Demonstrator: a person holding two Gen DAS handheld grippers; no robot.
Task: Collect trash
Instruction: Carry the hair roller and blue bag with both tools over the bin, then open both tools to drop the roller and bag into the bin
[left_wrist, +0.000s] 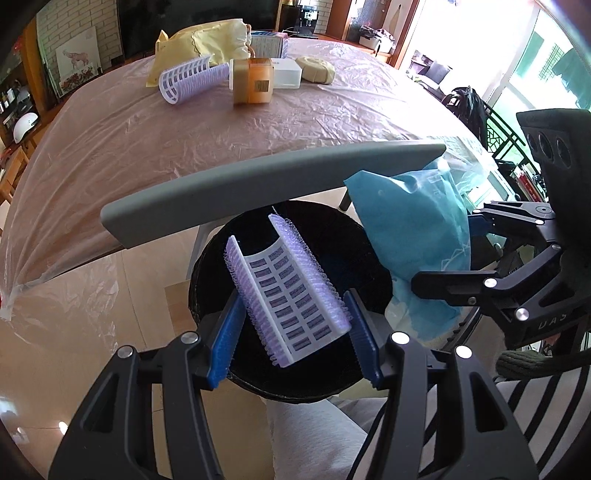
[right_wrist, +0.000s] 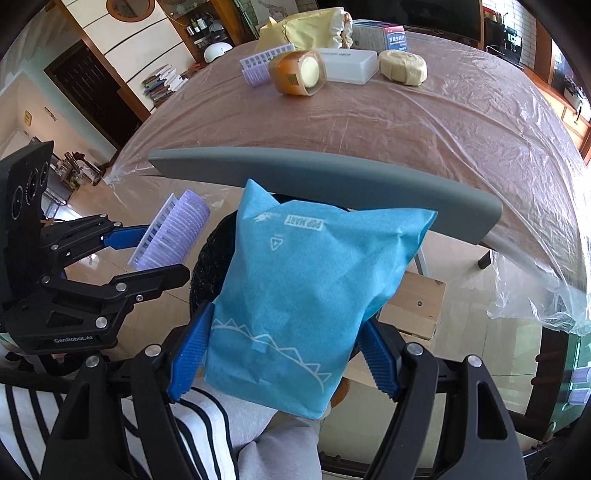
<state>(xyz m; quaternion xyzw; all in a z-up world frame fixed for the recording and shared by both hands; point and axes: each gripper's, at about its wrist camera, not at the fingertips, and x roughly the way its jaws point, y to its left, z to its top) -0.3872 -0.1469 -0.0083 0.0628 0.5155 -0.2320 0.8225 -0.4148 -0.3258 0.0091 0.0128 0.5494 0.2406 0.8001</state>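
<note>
Left gripper (left_wrist: 293, 332) pinches a purple-and-white half-shell hair roller (left_wrist: 286, 295) between its blue pads, one pad pressed on each long bristled edge; the roller's open slotted side faces the camera. It hangs directly over the black mesh bin (left_wrist: 332, 243), whose dark mouth fills the space behind it. Right gripper (right_wrist: 282, 350) is clamped on a blue non-woven bag (right_wrist: 299, 295), pads pressing both lower sides; the bag is held upside down to the camera, white print reading "POP MART", with a small triangle mark beneath and a white zigzag line near the bottom edge. The bag also sits over the bin, beside the roller. The left gripper body in the right wrist view bears "GenRobot.AI". Below both tools: a person's grey trouser leg (right_wrist: 280, 446) and a striped black-and-white sleeve (right_wrist: 207, 424). Just beyond the bin, a grey chair back (right_wrist: 332, 181) crosses both views. Behind it, the table (left_wrist: 184, 140) under clear plastic film carries a second purple roller (left_wrist: 184, 79), an orange jar (left_wrist: 255, 81) lying on its side with a barcode label, a white lidded box (right_wrist: 347, 64), a round pale paper-wrapped cake (right_wrist: 402, 66), a yellow cloth pouch (left_wrist: 207, 44), and a carton (right_wrist: 384, 37) with print too small to read.
</note>
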